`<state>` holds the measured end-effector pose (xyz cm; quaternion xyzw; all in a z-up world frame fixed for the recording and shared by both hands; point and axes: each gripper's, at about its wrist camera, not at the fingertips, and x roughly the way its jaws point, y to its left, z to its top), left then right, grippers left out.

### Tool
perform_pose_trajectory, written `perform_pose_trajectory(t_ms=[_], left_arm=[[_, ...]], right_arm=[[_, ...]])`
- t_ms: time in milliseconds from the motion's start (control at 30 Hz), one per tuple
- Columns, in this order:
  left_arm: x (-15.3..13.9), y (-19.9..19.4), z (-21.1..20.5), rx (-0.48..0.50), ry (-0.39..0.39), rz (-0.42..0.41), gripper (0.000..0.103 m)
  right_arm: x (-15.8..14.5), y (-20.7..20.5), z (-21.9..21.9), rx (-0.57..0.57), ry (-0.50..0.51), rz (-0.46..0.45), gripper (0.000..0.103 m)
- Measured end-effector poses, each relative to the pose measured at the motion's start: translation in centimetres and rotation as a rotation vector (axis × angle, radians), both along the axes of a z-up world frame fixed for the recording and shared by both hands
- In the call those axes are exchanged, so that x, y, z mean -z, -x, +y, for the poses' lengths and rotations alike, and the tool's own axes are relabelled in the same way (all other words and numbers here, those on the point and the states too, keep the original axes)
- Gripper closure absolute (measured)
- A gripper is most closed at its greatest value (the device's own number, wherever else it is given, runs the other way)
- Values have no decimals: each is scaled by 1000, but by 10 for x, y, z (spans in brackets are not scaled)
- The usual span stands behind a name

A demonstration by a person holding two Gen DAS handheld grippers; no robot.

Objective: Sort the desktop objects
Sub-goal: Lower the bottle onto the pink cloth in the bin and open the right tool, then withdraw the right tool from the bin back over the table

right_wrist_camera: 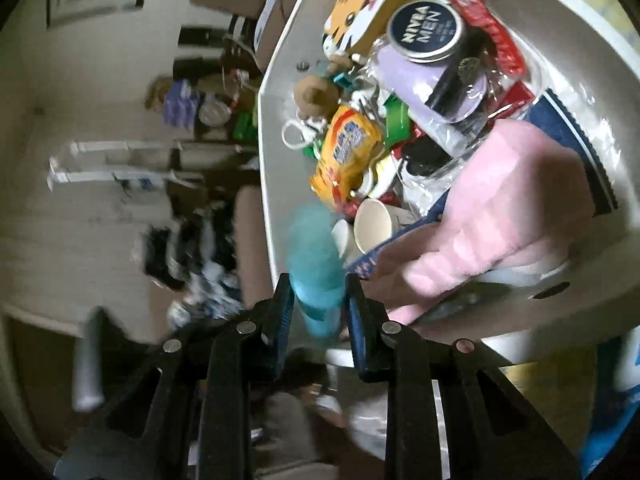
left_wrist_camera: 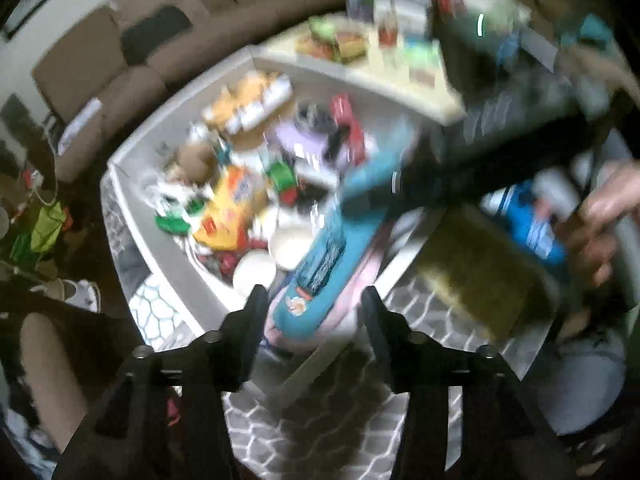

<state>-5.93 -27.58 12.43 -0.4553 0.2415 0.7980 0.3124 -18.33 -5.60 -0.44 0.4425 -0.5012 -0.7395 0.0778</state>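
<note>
Clamped in the right gripper [right_wrist_camera: 318, 304], a soft teal item [right_wrist_camera: 316, 264] at the near rim of the white bin [right_wrist_camera: 276, 184], beside a pink cloth [right_wrist_camera: 516, 200]; left gripper [left_wrist_camera: 316, 312] spread apart and empty over that teal and pink bundle. Heaped inside the bin: yellow snack bag [right_wrist_camera: 344, 152], blue cream tin [right_wrist_camera: 426, 32], tiger-faced box [right_wrist_camera: 376, 4], paper cups [right_wrist_camera: 372, 226], red packets [right_wrist_camera: 490, 32]. Likely trouble: limp fabric slipping or snagging the rim, dragging the pink cloth along, or toppling cups.

Glossy metal tin [right_wrist_camera: 427, 31], crinkly shiny yellow plastic packet [right_wrist_camera: 347, 151], matt paper cup [right_wrist_camera: 372, 227], fuzzy pink cloth [right_wrist_camera: 508, 204].
</note>
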Motion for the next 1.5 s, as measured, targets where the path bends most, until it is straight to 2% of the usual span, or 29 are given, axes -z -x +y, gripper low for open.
perform_pose_trajectory(t_ms=[67,133,233,267,300,333,400,467,500,533,633,700,767,800,833,967,1067,1200,1267,1333,1367,1400,1433,1500], left_arm=[[-11,6,-9,-65,-123,-1,40],[-6,19,-9,-131,-164,-27,40],[24,36,5,-182,-59,-66,42],[36,39,10,-187,-17,-81,42],[45,39,15,-189,21,-83,42],[52,38,16,-191,49,-82,42],[64,41,22,-197,93,-84,42],[71,42,27,-200,112,-82,42],[72,44,28,-203,113,-84,42],[72,46,29,-212,110,-92,42],[70,46,32,-220,137,-94,41],[61,41,30,-231,157,-51,40],[49,39,23,-255,120,-38,31],[41,35,18,-274,96,-28,20],[33,31,14,-288,71,-13,17],[18,12,5,-341,26,8,15],[22,3,0,-398,15,-9,14],[33,-3,-5,-492,1,-21,14],[35,-8,-5,-523,-12,-10,11],[36,-13,-4,-534,-46,-14,2],[35,-16,-3,-542,-61,-12,2],[35,-18,-2,-551,-68,-10,1],[34,-21,-1,-563,-78,-4,0],[31,-26,0,-576,-106,2,0]], right_arm=[[-3,0,-7,-36,-71,-17,81],[-6,0,-19,-89,-145,-40,79],[-23,-6,-16,-154,-229,-55,76],[-32,-13,-11,-174,-261,-64,72],[-43,-18,-1,-175,-320,-68,54],[-51,-27,9,-164,-361,-55,40],[-72,-34,30,-158,-440,-1,40],[-83,-36,42,-175,-509,21,44],[-87,-34,45,-197,-528,38,54],[-88,-32,45,-214,-521,48,65],[-78,-16,35,-278,-472,29,70],[-71,-10,29,-305,-459,10,70],[-67,-10,24,-325,-465,15,70],[-65,-11,22,-339,-470,17,69],[-64,-14,19,-348,-479,16,65],[-62,-14,14,-372,-519,10,61],[-63,-16,12,-377,-555,12,54],[-63,-17,14,-356,-564,4,52],[-64,-20,14,-350,-566,7,44],[-67,-24,15,-340,-573,17,27],[-69,-25,15,-340,-572,21,21],[-70,-27,16,-338,-569,27,7],[-71,-29,17,-335,-568,30,0],[-74,-32,18,-330,-574,32,0]])
